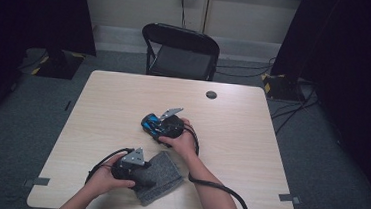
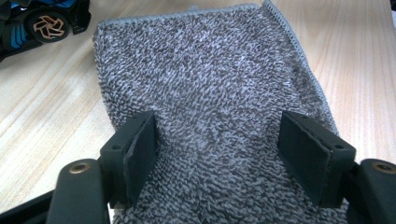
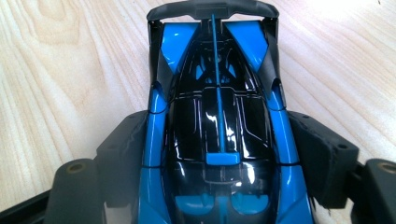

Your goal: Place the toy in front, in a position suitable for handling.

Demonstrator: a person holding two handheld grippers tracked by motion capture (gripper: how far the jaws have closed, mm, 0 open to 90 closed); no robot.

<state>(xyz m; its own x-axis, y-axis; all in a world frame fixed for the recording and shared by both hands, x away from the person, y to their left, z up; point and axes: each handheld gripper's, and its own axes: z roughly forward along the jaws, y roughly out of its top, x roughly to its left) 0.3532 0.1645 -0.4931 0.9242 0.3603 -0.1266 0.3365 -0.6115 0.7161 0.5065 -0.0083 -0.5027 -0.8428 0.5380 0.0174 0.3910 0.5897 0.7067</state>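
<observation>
A blue and black toy racing car [image 3: 217, 93] sits on the wooden table [image 1: 118, 99] near its middle. My right gripper [image 3: 219, 154] straddles it from above, and both pads lie against its blue sides. In the high view the car [image 1: 148, 123] pokes out to the left of that gripper [image 1: 154, 126]. A grey terry cloth [image 2: 201, 70] lies flat near the front edge. My left gripper [image 2: 217, 149] hovers over it, open, with its jaws wide apart and only cloth showing between them. A wheel of the car [image 2: 44, 25] shows at the upper left of the left gripper view.
A black folding chair [image 1: 182, 51] stands behind the far edge of the table. A round cable grommet [image 1: 211, 94] is set in the tabletop at the back right. Cables run over the floor at the right [image 1: 293, 110].
</observation>
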